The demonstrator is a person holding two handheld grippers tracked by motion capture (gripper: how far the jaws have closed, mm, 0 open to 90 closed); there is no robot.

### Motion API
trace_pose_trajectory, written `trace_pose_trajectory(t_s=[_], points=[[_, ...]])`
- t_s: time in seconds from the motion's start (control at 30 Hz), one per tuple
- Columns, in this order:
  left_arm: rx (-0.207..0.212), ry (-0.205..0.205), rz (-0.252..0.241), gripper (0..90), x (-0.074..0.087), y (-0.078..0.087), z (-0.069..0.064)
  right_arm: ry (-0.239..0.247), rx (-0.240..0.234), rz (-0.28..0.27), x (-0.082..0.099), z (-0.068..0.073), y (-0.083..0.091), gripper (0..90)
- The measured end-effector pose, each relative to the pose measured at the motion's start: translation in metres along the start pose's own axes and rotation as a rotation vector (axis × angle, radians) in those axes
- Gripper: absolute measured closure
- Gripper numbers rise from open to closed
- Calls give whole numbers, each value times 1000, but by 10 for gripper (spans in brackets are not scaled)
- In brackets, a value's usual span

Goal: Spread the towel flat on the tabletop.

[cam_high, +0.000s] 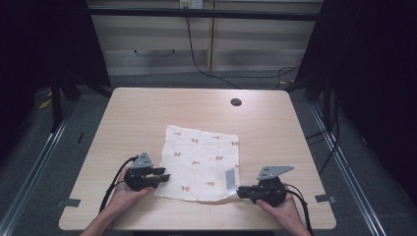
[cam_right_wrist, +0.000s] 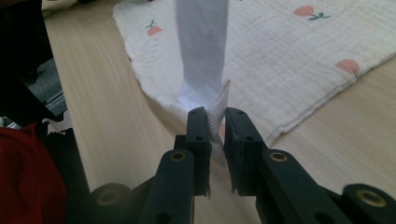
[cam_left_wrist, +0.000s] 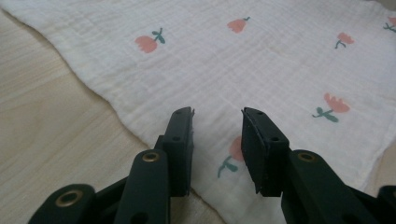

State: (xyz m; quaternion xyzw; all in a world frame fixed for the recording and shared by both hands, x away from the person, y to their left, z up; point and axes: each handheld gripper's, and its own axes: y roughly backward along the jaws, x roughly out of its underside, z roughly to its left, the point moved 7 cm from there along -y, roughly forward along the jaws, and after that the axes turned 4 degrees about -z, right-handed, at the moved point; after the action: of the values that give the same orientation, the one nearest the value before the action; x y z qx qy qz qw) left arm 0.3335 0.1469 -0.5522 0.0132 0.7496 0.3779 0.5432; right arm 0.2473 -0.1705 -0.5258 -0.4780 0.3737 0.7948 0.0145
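Note:
A white muslin cloth [cam_high: 201, 162] printed with small red flowers lies flat in the middle of the wooden table [cam_high: 147, 108]. My left gripper [cam_high: 162, 174] is at the cloth's near left edge, open, its jaws hovering just over the cloth [cam_left_wrist: 261, 65] with nothing between them. My right gripper [cam_high: 241, 191] is at the cloth's near right corner, shut on that corner [cam_right_wrist: 215, 114]. A white care label [cam_right_wrist: 201, 46] stands up from the pinched corner, also seen as a pale strip, the label [cam_high: 230, 177].
A round cable hole [cam_high: 236, 102] sits near the table's far right. Tape marks [cam_high: 71, 202] are at the near corners. Dark curtains and metal rails flank the table; cabinets and a cable are behind it.

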Motion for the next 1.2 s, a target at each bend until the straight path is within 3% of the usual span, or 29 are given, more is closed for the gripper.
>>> trace_pose_trajectory(t_s=[0.2, 0.4, 0.6, 0.8, 0.93, 0.97, 1.1, 1.2], points=[[-5, 1, 1, 634, 0, 0, -1, -12, 29, -7, 8, 1, 15, 767], [8, 20, -1, 635, 0, 1, 0, -43, 67, -47, 4, -11, 22, 752], [31, 51, 11, 588, -3, 1, 3, -31, 93, -46, -19, -27, -1, 702], [21, 81, -23, 548, -25, -3, 17, -46, 113, -55, -41, -46, -28, 694], [-23, 83, 3, 544, -26, -12, 28, -44, 115, -1, -41, -52, -50, 688], [-16, 89, 8, 546, -25, -13, 27, -43, 117, 10, -39, -52, -54, 688], [-8, 49, 39, 551, -15, -13, 20, -34, 142, 30, -35, -53, -60, 673], [-11, 32, 37, 551, -13, -11, 17, -52, 148, 31, -32, -57, -59, 670]])
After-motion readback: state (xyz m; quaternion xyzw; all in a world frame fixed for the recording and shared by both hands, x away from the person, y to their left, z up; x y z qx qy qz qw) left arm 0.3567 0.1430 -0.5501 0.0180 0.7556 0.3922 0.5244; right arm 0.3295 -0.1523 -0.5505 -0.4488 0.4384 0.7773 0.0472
